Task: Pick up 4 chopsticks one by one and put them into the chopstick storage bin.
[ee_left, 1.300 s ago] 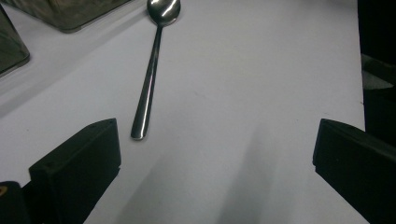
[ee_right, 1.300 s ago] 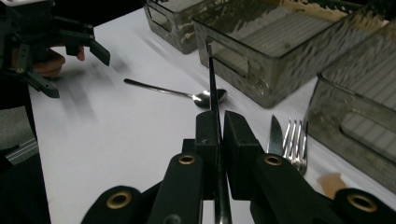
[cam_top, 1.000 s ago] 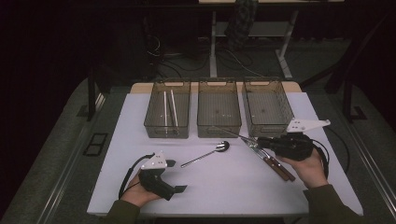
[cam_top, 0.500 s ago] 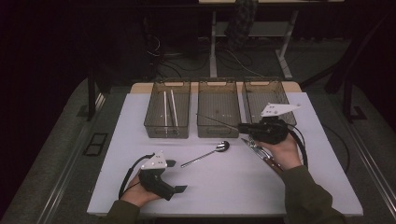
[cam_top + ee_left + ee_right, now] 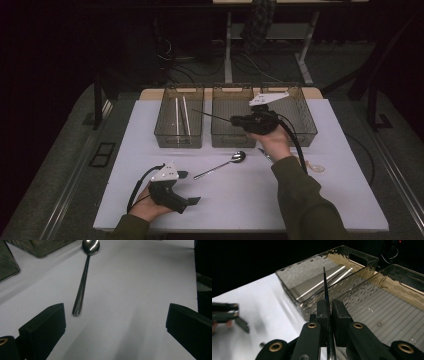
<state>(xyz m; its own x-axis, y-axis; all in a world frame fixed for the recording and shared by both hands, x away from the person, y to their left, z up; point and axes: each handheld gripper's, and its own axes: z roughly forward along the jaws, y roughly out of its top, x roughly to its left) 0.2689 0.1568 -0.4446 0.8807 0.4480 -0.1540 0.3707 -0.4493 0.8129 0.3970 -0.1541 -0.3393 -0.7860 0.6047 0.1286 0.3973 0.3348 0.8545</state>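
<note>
While the left gripper (image 5: 192,201) rests near the front edge of the white table (image 5: 240,200), its black jaws stand wide apart with nothing between them; in the left gripper view the blocky matte pads (image 5: 45,325) frame bare, smooth tabletop. Just ahead of them lies a polished steel spoon (image 5: 83,282), slim-handled, its rounded bowl towards the far edge.

The right gripper (image 5: 234,120) hangs above the middle of three smoky, ribbed clear-plastic bins (image 5: 232,140) lined up along the table's far edge. Its jaws are nearly closed, pinching a thin, dark, straight metal utensil (image 5: 325,287) edge-on; it is probably a knife blade, though the shape is hard to make out. Its tip points towards the left bin (image 5: 165,132), where two pale, slender rods (image 5: 180,115) lie side by side on the grooved floor.

Near the right edge of the table, a flat, pale round object (image 5: 317,168) lies just beside the person's olive sleeve (image 5: 300,195).

Compared with a second ago, the right gripper has travelled from the table's right side, in front of the right bin, to over the middle bin, carrying the utensil with it. The left gripper and the spoon have not shifted.
</note>
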